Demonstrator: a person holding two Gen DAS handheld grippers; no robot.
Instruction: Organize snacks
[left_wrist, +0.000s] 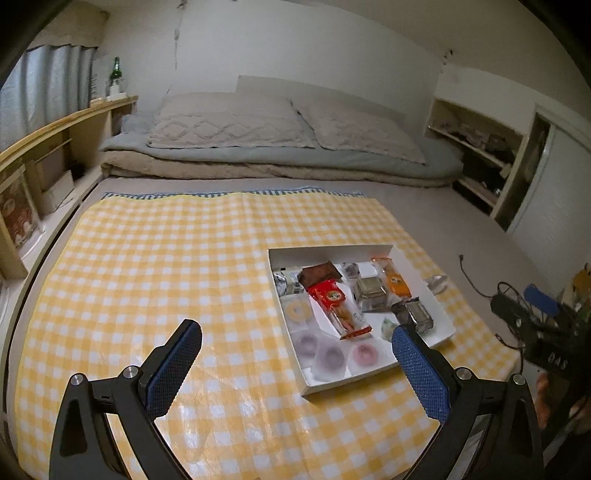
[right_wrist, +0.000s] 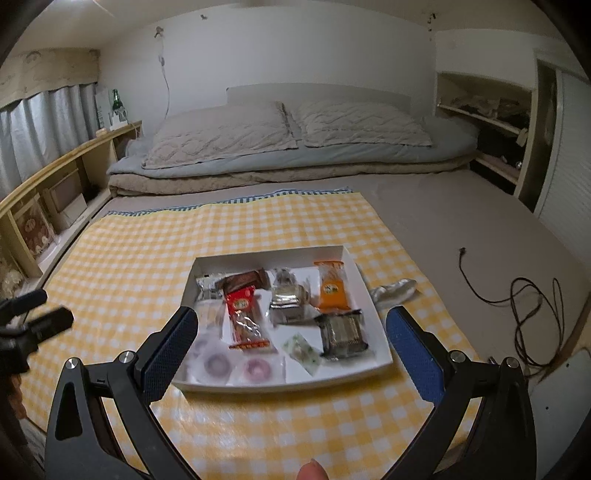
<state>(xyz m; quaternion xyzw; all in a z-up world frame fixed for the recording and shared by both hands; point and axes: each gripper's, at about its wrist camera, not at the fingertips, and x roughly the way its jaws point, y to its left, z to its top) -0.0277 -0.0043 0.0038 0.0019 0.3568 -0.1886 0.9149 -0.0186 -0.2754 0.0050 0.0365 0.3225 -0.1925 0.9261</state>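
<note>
A white shallow box sits on a yellow checked cloth. It holds several wrapped snacks: a red packet, an orange packet, a brown bar, silver-wrapped cakes and ring-shaped sweets. A clear silver wrapper lies on the cloth just right of the box. My left gripper is open and empty, above the cloth at the box's near left. My right gripper is open and empty, hovering over the box's near side.
A folded futon with two pillows lies beyond the cloth. Wooden shelves line the left wall with a green bottle on top. A black cable lies on the floor at right.
</note>
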